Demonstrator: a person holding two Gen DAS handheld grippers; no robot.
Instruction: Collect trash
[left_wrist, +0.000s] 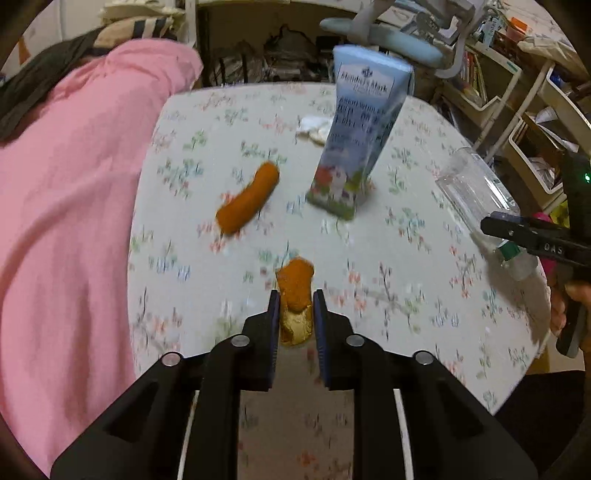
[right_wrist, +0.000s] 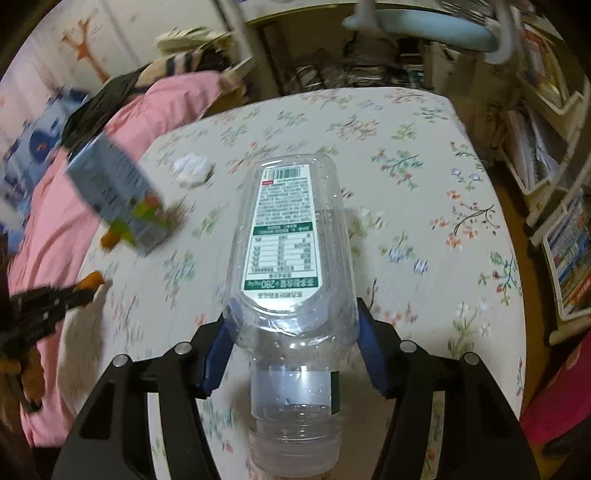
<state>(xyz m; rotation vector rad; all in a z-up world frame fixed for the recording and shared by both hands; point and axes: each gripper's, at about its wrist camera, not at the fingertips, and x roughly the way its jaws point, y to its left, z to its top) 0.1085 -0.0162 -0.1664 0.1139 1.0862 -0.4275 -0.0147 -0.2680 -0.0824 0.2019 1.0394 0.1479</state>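
Mid-pickup, both hands loaded. Left gripper (left_wrist: 295, 295) clamped on orange food scrap (left_wrist: 295, 282) at near table (left_wrist: 424, 295) edge. Right gripper (right_wrist: 291, 321) closed round clear bottle (right_wrist: 288, 236), base far. Next: carry both to bin, none in view. Carton (left_wrist: 360, 133), sausage (left_wrist: 247, 199), tissue (left_wrist: 312, 127) left.

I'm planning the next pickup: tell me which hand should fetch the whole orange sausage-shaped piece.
Neither is free now. The left gripper grips a bitten orange piece; the right gripper holds a clear plastic bottle. Once emptied, left: the orange sausage-shaped piece lies just ahead of it.
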